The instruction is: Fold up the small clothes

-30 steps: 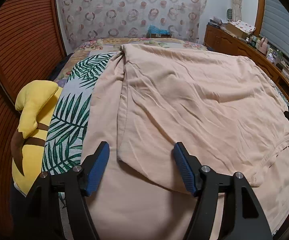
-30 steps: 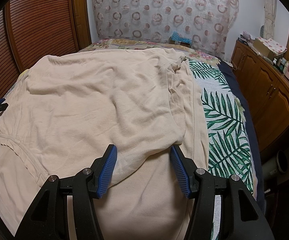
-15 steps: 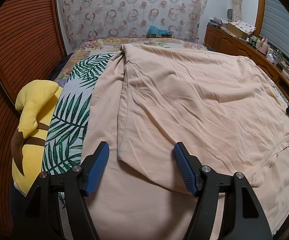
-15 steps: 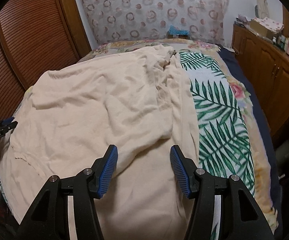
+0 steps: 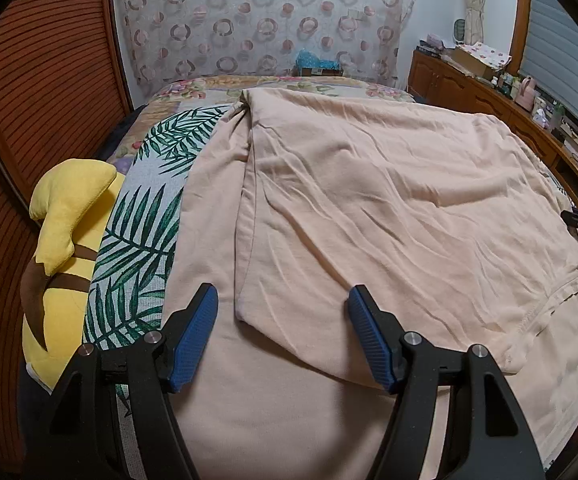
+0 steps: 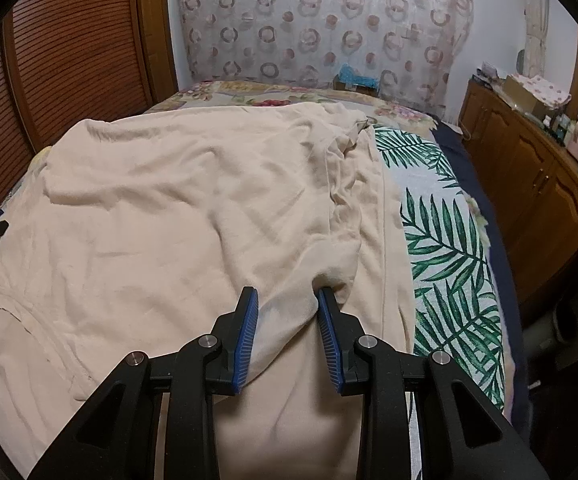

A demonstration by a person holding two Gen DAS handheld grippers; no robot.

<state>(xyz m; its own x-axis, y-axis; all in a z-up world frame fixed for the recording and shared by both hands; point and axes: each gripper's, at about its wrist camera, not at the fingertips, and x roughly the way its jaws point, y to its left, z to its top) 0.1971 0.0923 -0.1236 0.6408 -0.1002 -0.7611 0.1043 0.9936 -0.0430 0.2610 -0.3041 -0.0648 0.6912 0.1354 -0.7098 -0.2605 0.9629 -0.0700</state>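
Left wrist view: low over near edge of bed [image 5: 157,216], facing headboard curtain [image 5: 265,24], close to cloth [image 5: 389,208]. Right wrist view: same direction, from farther right, equally close. Both share cloth [image 6: 177,208], curtain [image 6: 329,16], cabinet [image 6: 537,176].

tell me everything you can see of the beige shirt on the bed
The shirt is pale beige, soft wrinkled knit with a stitched hem. It lies spread flat on the leaf-print bedcover, its top layer folded over a lower one. The right gripper has closed in on a bunched fold of its near right edge; the left gripper is open above its near left corner.
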